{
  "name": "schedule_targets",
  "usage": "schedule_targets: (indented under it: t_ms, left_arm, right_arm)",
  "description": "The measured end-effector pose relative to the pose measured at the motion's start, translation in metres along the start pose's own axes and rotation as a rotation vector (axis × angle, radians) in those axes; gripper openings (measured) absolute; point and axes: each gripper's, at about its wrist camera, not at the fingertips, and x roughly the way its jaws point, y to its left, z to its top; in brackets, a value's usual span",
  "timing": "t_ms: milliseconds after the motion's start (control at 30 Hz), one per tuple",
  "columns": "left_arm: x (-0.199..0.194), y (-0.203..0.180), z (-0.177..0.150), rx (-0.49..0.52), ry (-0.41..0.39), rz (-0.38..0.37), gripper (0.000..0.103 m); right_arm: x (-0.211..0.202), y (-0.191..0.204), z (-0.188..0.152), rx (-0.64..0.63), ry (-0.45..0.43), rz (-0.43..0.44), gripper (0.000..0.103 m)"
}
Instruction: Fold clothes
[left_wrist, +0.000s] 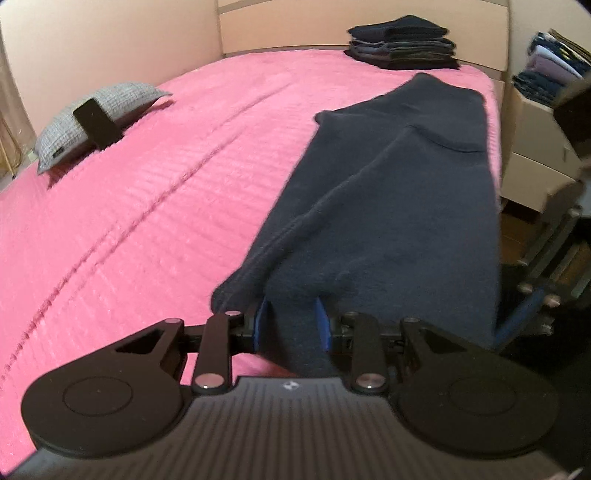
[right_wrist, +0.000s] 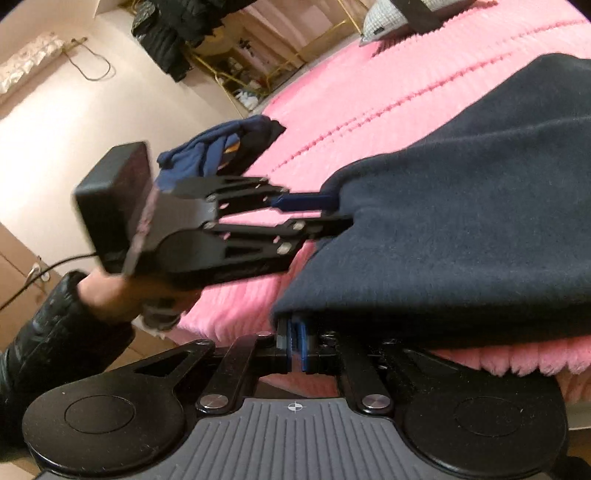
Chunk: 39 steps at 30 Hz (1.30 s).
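Left wrist view faces up bed (left_wrist: 147, 184); right faces across; both close, sharing sweater (left_wrist: 406, 184).

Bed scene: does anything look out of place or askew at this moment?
Mostly orderly. The navy garment lies lengthwise on the pink bedspread, both claws gripping its near hem. One oddity: a crumpled blue garment sits unfolded at the bed's edge, unlike the neat folded stack by the headboard.

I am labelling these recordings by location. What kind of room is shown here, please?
Most likely a home bedroom: a bed with a pink bedspread, a grey pillow, and a stack of folded clothes near the headboard.
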Motion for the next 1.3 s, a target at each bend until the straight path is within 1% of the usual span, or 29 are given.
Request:
schedule_targets:
  t_ms: [133, 200, 300, 367, 467, 533, 600, 667, 733, 833, 933, 967, 1000, 1033, 1067, 1100, 1133, 1167, 1200, 1267, 1300]
  left_arm:
    - [0.003, 0.000, 0.000, 0.008, -0.001, -0.006, 0.024]
    - [0.003, 0.001, 0.000, 0.006, -0.002, -0.012, 0.024]
    - [0.005, 0.003, 0.001, -0.012, -0.005, -0.017, 0.023]
    - [0.004, 0.001, 0.003, -0.013, -0.005, -0.005, 0.023]
    - [-0.008, -0.002, 0.005, -0.028, -0.020, 0.016, 0.023]
    - [-0.017, -0.003, 0.004, -0.035, -0.036, 0.034, 0.023]
    - [-0.025, -0.005, 0.004, -0.038, -0.049, 0.042, 0.023]
    - [-0.018, -0.005, 0.001, -0.033, -0.033, 0.044, 0.023]
    - [-0.010, -0.004, -0.003, -0.028, -0.014, 0.047, 0.023]
    - [0.002, 0.000, -0.005, -0.049, -0.019, 0.046, 0.023]
    - [0.005, 0.000, -0.003, -0.043, -0.022, 0.048, 0.023]
    - [0.005, 0.000, -0.002, -0.043, -0.019, 0.047, 0.023]
    - [0.004, 0.000, -0.001, -0.046, -0.016, 0.045, 0.023]
    - [0.002, 0.001, -0.001, -0.051, -0.015, 0.043, 0.023]
    - [-0.002, 0.003, -0.002, -0.062, -0.018, 0.053, 0.023]
    - [-0.007, 0.005, -0.003, -0.075, -0.023, 0.067, 0.023]
    - [-0.011, 0.007, -0.003, -0.088, -0.027, 0.081, 0.024]
    - [-0.016, 0.010, -0.005, -0.105, -0.034, 0.102, 0.025]
    - [-0.022, 0.013, -0.007, -0.129, -0.046, 0.117, 0.025]
    - [-0.033, 0.019, -0.009, -0.179, -0.077, 0.127, 0.024]
    - [-0.037, 0.020, -0.008, -0.202, -0.092, 0.114, 0.024]
  right_arm:
    - [0.007, -0.010, -0.002, 0.039, -0.002, -0.001, 0.000]
    - [0.008, -0.010, -0.003, 0.038, -0.003, 0.003, 0.000]
    - [0.007, -0.008, -0.001, 0.009, -0.003, -0.002, 0.000]
    - [0.005, -0.008, 0.000, 0.001, -0.005, -0.007, 0.000]
    - [0.001, 0.000, -0.002, -0.041, 0.045, -0.002, 0.000]
    - [-0.003, 0.006, -0.003, -0.085, 0.056, -0.021, 0.000]
    - [-0.015, 0.008, -0.003, -0.109, 0.034, -0.033, 0.000]
    - [-0.029, 0.006, -0.001, -0.110, -0.015, -0.053, 0.000]
    - [-0.047, -0.004, 0.004, -0.085, -0.102, -0.067, 0.000]
    - [-0.069, -0.033, 0.010, 0.006, -0.218, -0.122, 0.000]
    - [-0.067, -0.064, 0.011, 0.021, -0.189, -0.279, 0.001]
    - [-0.068, -0.073, 0.010, 0.029, -0.187, -0.272, 0.001]
    - [-0.070, -0.072, 0.009, 0.027, -0.190, -0.275, 0.001]
    - [-0.073, -0.067, 0.009, 0.022, -0.194, -0.285, 0.005]
    - [-0.074, -0.054, 0.007, -0.040, -0.200, -0.302, 0.016]
    - [-0.075, -0.037, 0.004, -0.119, -0.206, -0.322, 0.065]
    - [-0.076, -0.021, 0.000, -0.199, -0.212, -0.340, 0.094]
    - [-0.076, -0.009, -0.004, -0.280, -0.213, -0.336, 0.094]
    - [-0.072, 0.007, -0.010, -0.380, -0.183, -0.328, 0.094]
    - [-0.058, 0.030, -0.024, -0.557, -0.124, -0.368, 0.094]
    - [-0.051, 0.038, -0.031, -0.637, -0.101, -0.391, 0.094]
